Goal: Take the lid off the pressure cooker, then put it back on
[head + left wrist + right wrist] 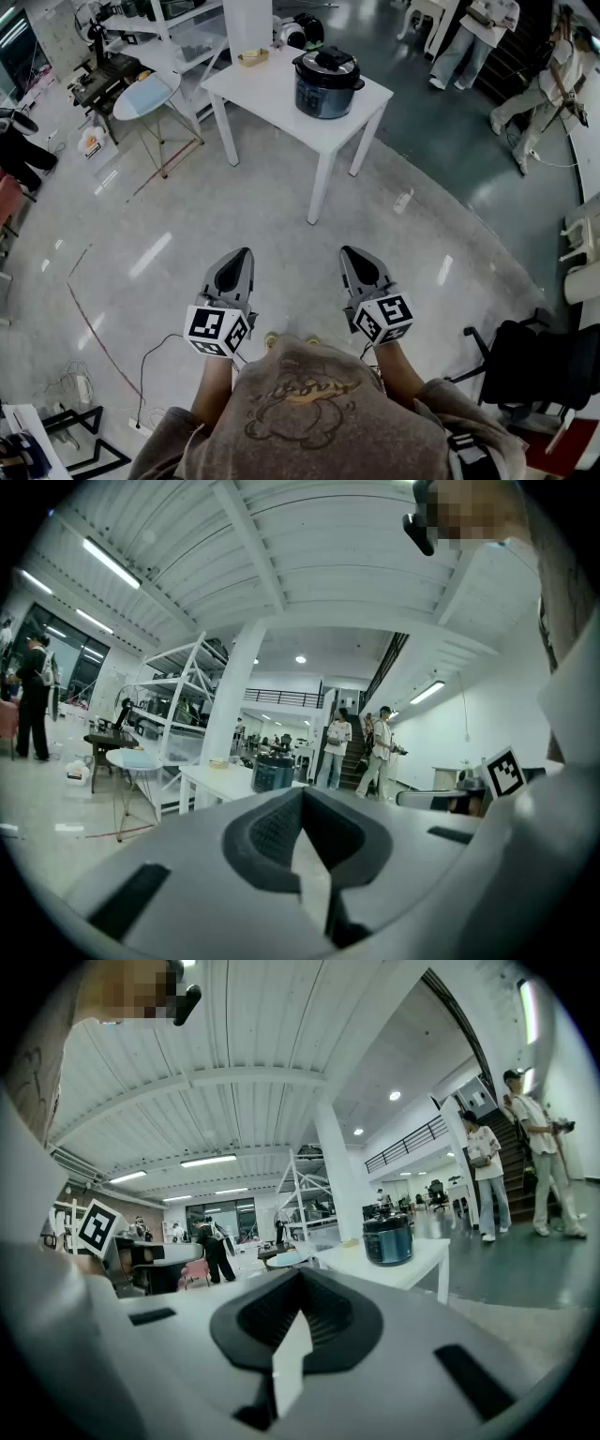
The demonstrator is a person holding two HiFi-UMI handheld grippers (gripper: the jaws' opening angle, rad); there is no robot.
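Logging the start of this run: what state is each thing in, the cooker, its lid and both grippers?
Pressure cooker: upright on the white table, closed.
Lid: on the cooker, untouched.
Left gripper: shut, empty, short of the table.
Right gripper: shut, empty, short of the table.

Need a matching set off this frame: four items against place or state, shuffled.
1 pressure cooker
2 small dish
3 round table
4 left gripper

a shut, nothing held
b far corner of the white table
c on the floor, left of the white table
d lid on

Pairs: 1-d, 2-b, 3-c, 4-a
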